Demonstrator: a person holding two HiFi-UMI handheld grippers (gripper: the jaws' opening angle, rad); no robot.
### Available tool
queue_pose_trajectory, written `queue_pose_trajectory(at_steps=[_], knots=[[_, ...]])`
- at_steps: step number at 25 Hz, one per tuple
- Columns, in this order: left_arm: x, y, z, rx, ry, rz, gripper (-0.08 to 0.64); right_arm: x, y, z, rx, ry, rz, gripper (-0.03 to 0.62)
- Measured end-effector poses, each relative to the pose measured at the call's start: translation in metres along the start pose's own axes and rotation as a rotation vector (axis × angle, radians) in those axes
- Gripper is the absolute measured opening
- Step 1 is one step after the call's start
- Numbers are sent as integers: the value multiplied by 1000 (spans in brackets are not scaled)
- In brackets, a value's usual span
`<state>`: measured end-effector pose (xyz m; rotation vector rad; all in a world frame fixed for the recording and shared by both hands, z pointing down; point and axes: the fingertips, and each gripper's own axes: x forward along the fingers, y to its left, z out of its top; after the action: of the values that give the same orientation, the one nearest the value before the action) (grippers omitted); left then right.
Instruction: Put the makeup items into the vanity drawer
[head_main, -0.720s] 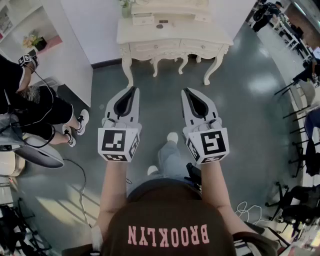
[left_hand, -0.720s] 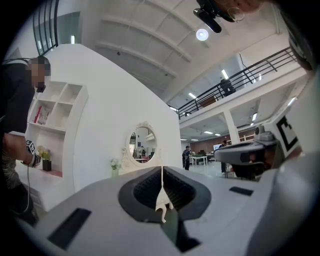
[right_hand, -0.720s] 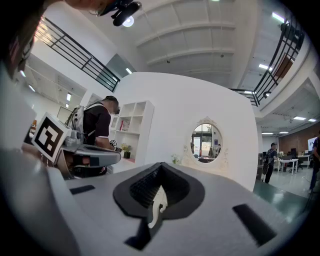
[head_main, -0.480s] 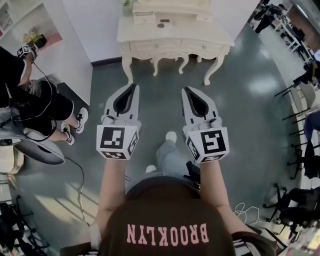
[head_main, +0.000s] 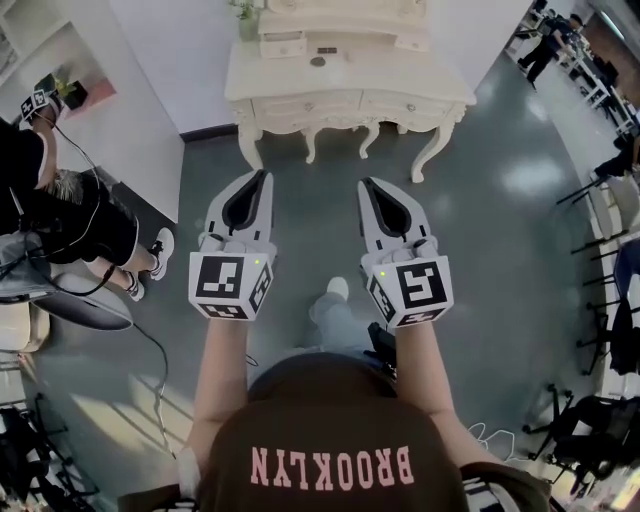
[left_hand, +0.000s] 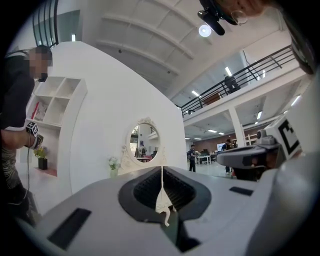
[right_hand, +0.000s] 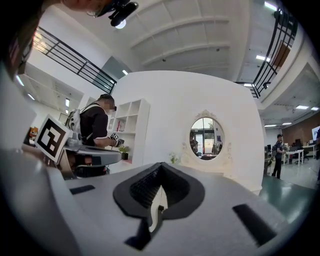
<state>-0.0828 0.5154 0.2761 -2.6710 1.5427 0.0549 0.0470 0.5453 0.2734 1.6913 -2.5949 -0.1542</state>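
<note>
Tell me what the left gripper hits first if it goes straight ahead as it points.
The left gripper would probably meet the white vanity table near its left end in the head view; only floor lies between. Depth is unclear.

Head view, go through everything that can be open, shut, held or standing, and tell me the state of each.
Left gripper: shut, empty.
Right gripper: shut, empty.
Vanity drawers: closed.
Vase: upright on the vanity, at its back left corner.
</note>
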Motion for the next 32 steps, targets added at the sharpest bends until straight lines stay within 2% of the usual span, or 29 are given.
queue_pose_trajectory(at_steps=[4, 11, 16, 24, 32], knots=[[54, 8, -5, 7, 11, 19, 9, 41, -39, -5, 34, -13, 40, -8], [149, 25, -7, -8, 27, 87, 8, 116, -112, -3, 7, 3, 97, -8], [199, 29, -10, -1, 36, 121, 9, 155, -151, -9, 12, 2, 136, -8], [242, 46, -21, 1, 63, 146, 9, 196, -180, -26, 24, 23, 156, -8], [297, 81, -35, -5, 73, 139, 9, 245, -207, -48, 16, 55, 129, -8]])
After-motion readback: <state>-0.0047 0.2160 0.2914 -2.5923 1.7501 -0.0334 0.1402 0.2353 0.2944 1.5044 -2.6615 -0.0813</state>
